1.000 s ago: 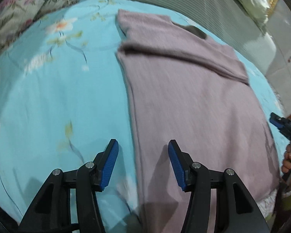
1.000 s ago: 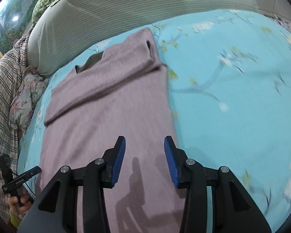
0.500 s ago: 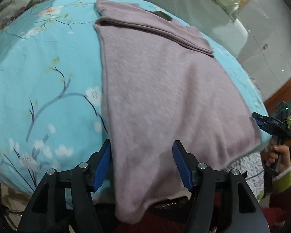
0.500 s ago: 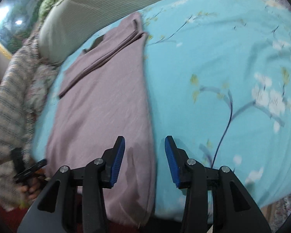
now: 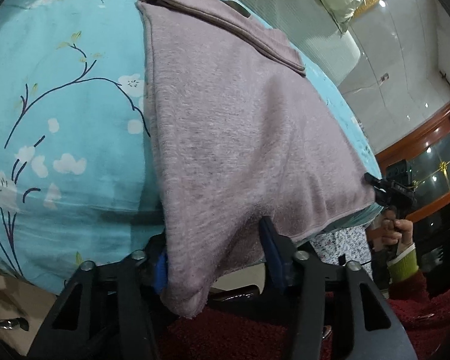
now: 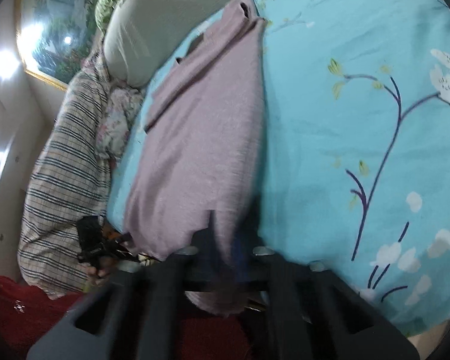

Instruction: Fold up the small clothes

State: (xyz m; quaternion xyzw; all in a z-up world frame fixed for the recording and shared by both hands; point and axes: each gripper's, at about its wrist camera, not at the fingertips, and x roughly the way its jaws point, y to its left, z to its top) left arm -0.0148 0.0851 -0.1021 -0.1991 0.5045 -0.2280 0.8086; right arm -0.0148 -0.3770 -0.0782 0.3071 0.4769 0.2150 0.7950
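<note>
A mauve knit sweater [image 5: 234,114] lies flat on the blue floral bedsheet [image 5: 60,105], sleeves folded across its far end, its hem hanging over the bed's near edge. My left gripper [image 5: 216,258] is open, its blue pads on either side of the hem's left corner, which droops between them. In the right wrist view the sweater [image 6: 201,138] runs away from me, and my right gripper [image 6: 225,240], blurred, has its jaws close together around the hem's right corner. The right gripper also shows in the left wrist view [image 5: 387,189] at the hem's right corner.
A grey-green striped bolster [image 5: 300,15] lies beyond the sweater. A plaid quilt [image 6: 63,180] and floral pillow [image 6: 117,120] sit at the left in the right wrist view. Dark red carpet [image 5: 255,336] lies below the bed edge. A wooden cabinet [image 5: 429,162] stands to the right.
Both grippers pulled back toward the bed's near edge and dropped to the sweater's hem. The right jaws have narrowed onto the hem's right corner. The left jaws now straddle the left corner.
</note>
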